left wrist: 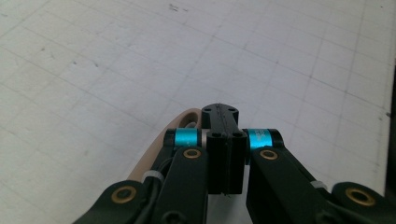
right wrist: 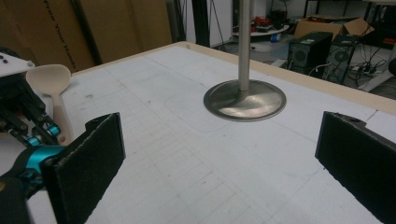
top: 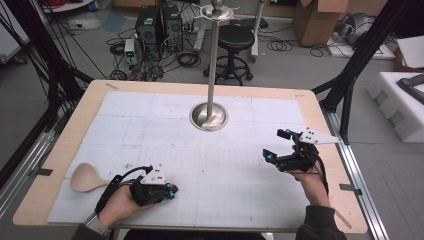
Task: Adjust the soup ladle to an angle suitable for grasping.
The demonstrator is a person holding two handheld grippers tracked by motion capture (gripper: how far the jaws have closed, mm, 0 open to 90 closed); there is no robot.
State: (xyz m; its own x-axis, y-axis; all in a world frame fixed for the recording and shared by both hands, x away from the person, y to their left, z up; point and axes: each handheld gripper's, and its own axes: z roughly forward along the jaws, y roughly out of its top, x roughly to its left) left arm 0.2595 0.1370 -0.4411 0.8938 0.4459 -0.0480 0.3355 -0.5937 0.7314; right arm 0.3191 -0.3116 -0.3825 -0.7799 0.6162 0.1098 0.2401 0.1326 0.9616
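Our left gripper (top: 169,191) sits low at the near-left of the table (top: 60,165), jaws clamped shut on the wooden spoon (top: 86,177), whose bowl trails out behind the hand. Our right gripper (top: 277,145) hovers wide open, well apart. Grasp looks done; next we'd judge a lift toward the metal stand (top: 209,117).

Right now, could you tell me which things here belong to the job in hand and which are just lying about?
In the job:
wooden spoon, handle clamped in the left gripper
right gripper, open above the table
metal stand

Lying about:
black stool
computer towers
cardboard boxes
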